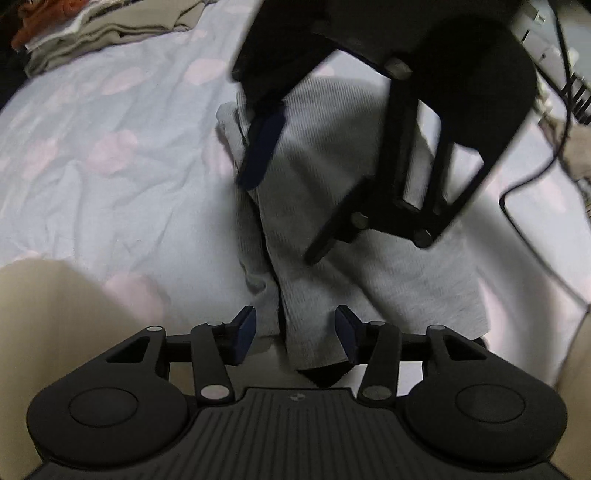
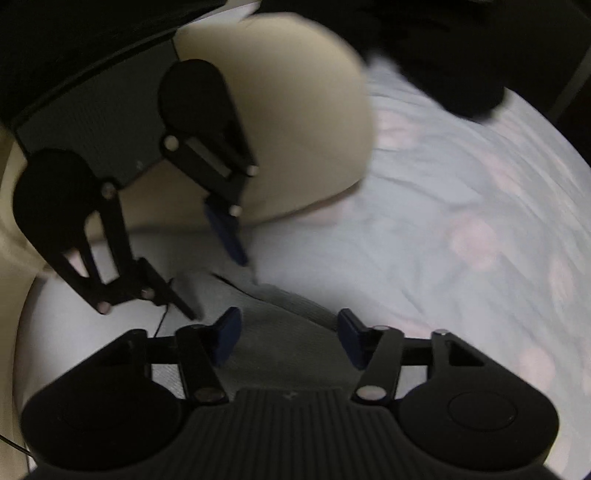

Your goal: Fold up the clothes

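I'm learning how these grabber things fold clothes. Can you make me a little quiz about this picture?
1. True or false: the left gripper is open, its jaws on either side of the grey garment.
2. What lies under the garment? A) a wooden floor B) a pale sheet with pink spots C) a carpet
3. Fill in: in the far left corner sits a pile of folded ____.

Key: 1 true; 2 B; 3 clothes. Bonus: the right gripper is open too.
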A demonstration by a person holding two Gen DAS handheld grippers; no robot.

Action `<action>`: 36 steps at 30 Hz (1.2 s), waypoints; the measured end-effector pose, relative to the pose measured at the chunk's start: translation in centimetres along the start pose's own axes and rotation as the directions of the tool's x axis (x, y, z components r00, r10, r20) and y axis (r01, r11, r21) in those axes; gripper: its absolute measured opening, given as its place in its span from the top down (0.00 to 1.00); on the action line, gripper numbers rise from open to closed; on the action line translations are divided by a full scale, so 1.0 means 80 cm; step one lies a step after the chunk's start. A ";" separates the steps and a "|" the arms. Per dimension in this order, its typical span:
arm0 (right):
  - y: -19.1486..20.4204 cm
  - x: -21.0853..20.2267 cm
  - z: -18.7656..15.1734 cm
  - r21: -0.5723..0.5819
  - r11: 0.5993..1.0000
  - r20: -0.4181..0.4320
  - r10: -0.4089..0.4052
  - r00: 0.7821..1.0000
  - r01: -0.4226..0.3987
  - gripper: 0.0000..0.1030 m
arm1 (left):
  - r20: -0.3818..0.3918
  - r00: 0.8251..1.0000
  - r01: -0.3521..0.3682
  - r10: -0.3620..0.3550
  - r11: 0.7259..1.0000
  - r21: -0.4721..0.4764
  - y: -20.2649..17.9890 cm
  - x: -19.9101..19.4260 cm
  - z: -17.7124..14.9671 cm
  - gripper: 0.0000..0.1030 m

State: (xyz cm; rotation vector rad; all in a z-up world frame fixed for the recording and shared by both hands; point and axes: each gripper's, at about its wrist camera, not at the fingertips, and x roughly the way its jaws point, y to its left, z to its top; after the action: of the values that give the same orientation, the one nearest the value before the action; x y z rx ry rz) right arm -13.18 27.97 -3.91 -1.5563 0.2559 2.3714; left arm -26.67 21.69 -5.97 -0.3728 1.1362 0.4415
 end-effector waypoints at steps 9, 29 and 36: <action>-0.002 0.033 0.015 -0.144 0.976 -0.116 0.144 0.983 -0.160 0.50 | 0.024 0.999 0.038 -0.038 0.999 -0.030 0.006 0.017 -0.007 0.59; -0.026 0.033 0.003 -0.032 0.988 -0.032 0.153 0.988 -0.154 0.95 | 0.066 0.993 0.099 -0.097 0.994 -0.037 0.028 0.010 0.003 0.94; -0.035 0.019 0.012 -0.011 0.995 0.038 0.095 0.995 -0.095 0.96 | 0.088 0.995 0.049 -0.045 0.998 -0.040 0.041 -0.011 0.006 0.95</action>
State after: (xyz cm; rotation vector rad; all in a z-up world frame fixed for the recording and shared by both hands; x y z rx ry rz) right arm -13.63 31.08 -4.92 -1.5325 0.3178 2.4758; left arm -28.26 24.59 -5.15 -0.4123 1.0323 0.4371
